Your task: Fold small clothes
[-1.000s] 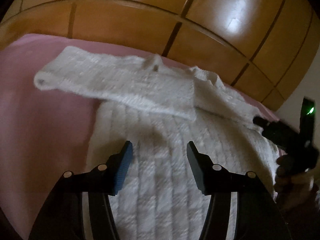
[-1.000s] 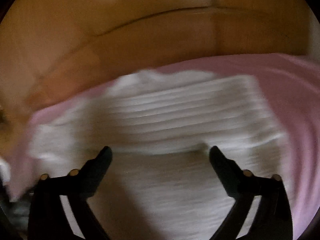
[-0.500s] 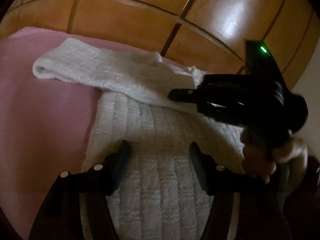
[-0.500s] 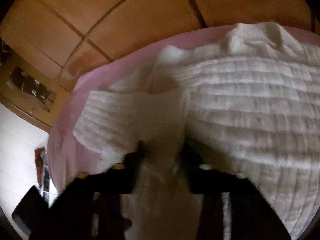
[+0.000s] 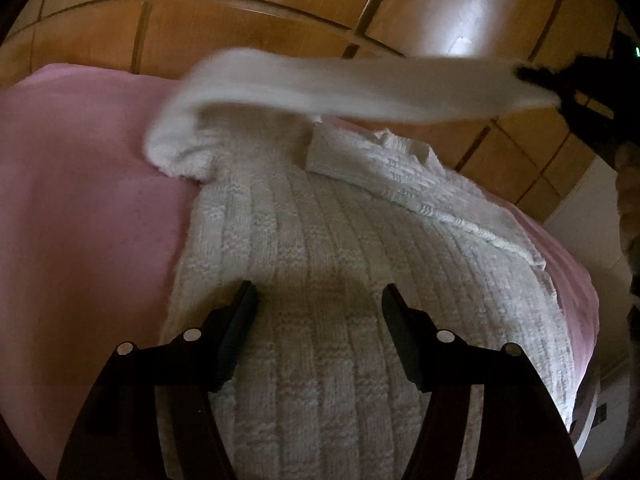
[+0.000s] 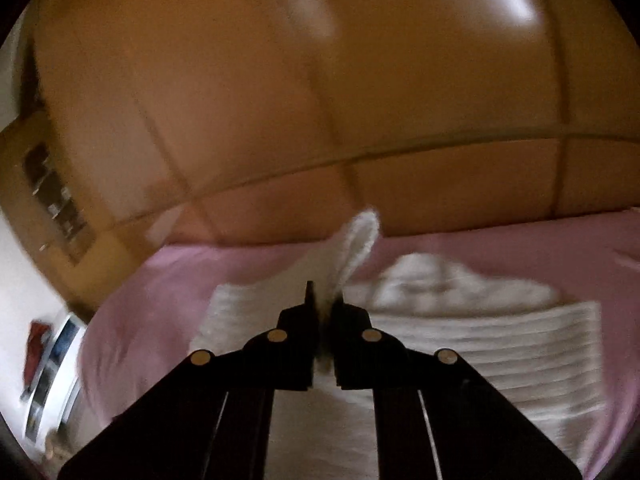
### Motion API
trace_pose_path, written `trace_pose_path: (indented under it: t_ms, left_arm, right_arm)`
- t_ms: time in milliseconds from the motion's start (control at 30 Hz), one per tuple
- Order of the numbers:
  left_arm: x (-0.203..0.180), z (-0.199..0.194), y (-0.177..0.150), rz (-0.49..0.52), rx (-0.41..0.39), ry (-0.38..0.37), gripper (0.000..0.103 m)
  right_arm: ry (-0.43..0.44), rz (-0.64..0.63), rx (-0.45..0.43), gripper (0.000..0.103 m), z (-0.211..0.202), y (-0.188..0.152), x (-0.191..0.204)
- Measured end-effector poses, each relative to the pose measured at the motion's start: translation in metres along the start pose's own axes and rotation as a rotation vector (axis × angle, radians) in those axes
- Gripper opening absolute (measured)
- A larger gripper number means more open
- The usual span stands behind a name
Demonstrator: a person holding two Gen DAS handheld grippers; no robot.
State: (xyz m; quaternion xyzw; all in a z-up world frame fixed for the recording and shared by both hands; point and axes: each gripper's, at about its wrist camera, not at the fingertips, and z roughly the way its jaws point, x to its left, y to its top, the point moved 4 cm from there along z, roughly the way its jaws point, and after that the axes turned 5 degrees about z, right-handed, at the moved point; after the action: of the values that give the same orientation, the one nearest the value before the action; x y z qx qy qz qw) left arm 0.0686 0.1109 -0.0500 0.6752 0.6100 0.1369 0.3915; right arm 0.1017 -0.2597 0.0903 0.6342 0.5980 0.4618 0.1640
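A white knit sweater (image 5: 320, 240) lies flat on the pink bed sheet (image 5: 80, 200). My left gripper (image 5: 318, 312) hangs open just over its lower body, nothing between the fingers. One sleeve (image 5: 340, 80) is lifted and stretched rightward above the sweater, blurred, its cuff pinched by my right gripper (image 5: 528, 76) at the top right edge. The other sleeve (image 5: 400, 172) lies folded across the chest. In the right wrist view my right gripper (image 6: 326, 304) is shut on the sleeve (image 6: 358, 240), which rises from the jaws, with the sweater (image 6: 500, 340) below.
Wooden panels (image 5: 240, 32) stand right behind the bed. The sheet's right edge (image 5: 576, 280) drops off beside a white wall. In the right wrist view a wooden shelf (image 6: 52, 196) is at the left and bare pink sheet (image 6: 160, 300) lies left of the sweater.
My right gripper closed on the sleeve that lay across the sweater and lifted it up and to the right. The left gripper stayed over the sweater's body.
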Motion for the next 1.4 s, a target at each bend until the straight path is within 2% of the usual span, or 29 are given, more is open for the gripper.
trace_pose_path:
  t_ms: [33, 133, 267, 433, 500, 633, 700, 767, 800, 933, 1067, 1133, 1233, 1333, 1400]
  left_arm:
    - [-0.001, 0.001, 0.0, 0.004, 0.001, -0.004, 0.068]
    - [-0.004, 0.002, 0.0, 0.015, 0.006, 0.005, 0.068]
    - [-0.006, 0.005, 0.001, 0.022, 0.011, 0.016, 0.068]
    - [-0.011, 0.007, 0.002, 0.043, 0.022, 0.032, 0.07]
    - [-0.015, 0.008, 0.003, 0.054, 0.028, 0.046, 0.07]
    - [-0.018, 0.007, 0.009, 0.069, 0.067, 0.061, 0.07]
    - [-0.016, 0.0, 0.019, 0.044, 0.07, 0.036, 0.07]
    - [-0.007, -0.01, 0.036, 0.005, 0.033, 0.036, 0.07]
    - [-0.002, -0.012, 0.044, -0.013, 0.021, 0.041, 0.07]
    - [0.029, -0.009, 0.077, -0.146, -0.009, 0.043, 0.075]
    - [0.069, 0.022, 0.102, -0.318, 0.047, 0.024, 0.075]
    - [0.08, 0.036, 0.113, -0.374, 0.064, -0.016, 0.075]
    - [0.088, 0.052, 0.129, -0.402, 0.07, -0.022, 0.075]
    - [0.092, 0.073, 0.141, -0.426, 0.089, -0.042, 0.075]
    - [0.092, 0.087, 0.146, -0.434, 0.118, -0.088, 0.075]
  right_arm:
    - [-0.023, 0.01, -0.001, 0.006, 0.0, 0.0, -0.011]
    - [-0.129, 0.067, 0.023, 0.006, 0.004, -0.01, -0.064]
    - [-0.237, 0.182, 0.073, 0.006, 0.016, -0.039, -0.132]
    - [-0.306, 0.304, 0.102, 0.006, 0.025, -0.074, -0.176]
    - [-0.299, 0.342, 0.107, 0.006, 0.03, -0.08, -0.187]
    - [-0.297, 0.318, 0.103, 0.007, 0.026, -0.083, -0.184]
    - [-0.328, 0.291, 0.079, 0.02, 0.014, -0.079, -0.182]
    - [-0.346, 0.26, 0.034, 0.046, -0.001, -0.072, -0.182]
    - [-0.351, 0.244, 0.012, 0.049, -0.007, -0.067, -0.179]
    - [-0.305, 0.18, 0.008, 0.056, -0.01, -0.064, -0.154]
    - [-0.289, 0.09, 0.054, 0.061, 0.012, -0.073, -0.129]
    - [-0.298, 0.066, 0.077, 0.062, 0.026, -0.078, -0.123]
    - [-0.338, 0.053, 0.095, 0.064, 0.047, -0.084, -0.124]
    - [-0.339, 0.067, 0.091, 0.067, 0.051, -0.089, -0.129]
    - [-0.34, 0.067, 0.085, 0.069, 0.051, -0.092, -0.132]
